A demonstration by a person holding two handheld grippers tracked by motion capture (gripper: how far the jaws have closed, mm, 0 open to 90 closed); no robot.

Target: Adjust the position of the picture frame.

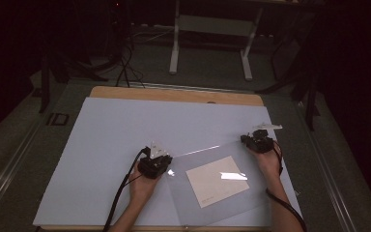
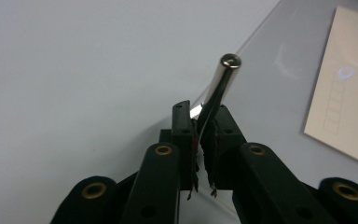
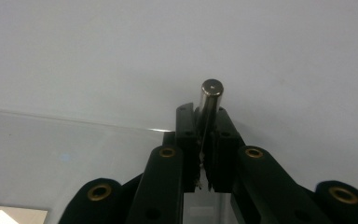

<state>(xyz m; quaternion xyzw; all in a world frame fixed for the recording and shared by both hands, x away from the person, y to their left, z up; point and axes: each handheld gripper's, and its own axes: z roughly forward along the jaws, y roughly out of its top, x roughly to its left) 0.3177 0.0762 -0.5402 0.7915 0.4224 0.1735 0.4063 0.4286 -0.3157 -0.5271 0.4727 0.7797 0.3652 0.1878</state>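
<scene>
Two tongs are in my hands, and both are clamped on the same thing: a big clear plastic sheet (image 1: 217,181) that lies on the pale blue table mat (image 1: 111,145). My left gripper (image 1: 160,163) pinches the sheet's left corner, near the middle of the mat. My right gripper (image 1: 256,141) pinches the far right corner, close to the mat's right edge. In the left gripper view, the black jaws are squeezed together on the thin plastic edge, and a shiny metal pin (image 2: 221,84) sticks out past them. In the right gripper view, the jaws are also pressed tight on the edge, with a short metal pin (image 3: 210,98) poking out in front. A cream paper card (image 1: 217,180) lies under or inside the clear sheet, between my two hands and a bit nearer to me. The sheet's top edge runs in a slanted line from my left tongs up to my right tongs. So each hand has one end of that edge. I think the next move is to lift or pull the sheet, and both hands must go together so it stays flat.
</scene>
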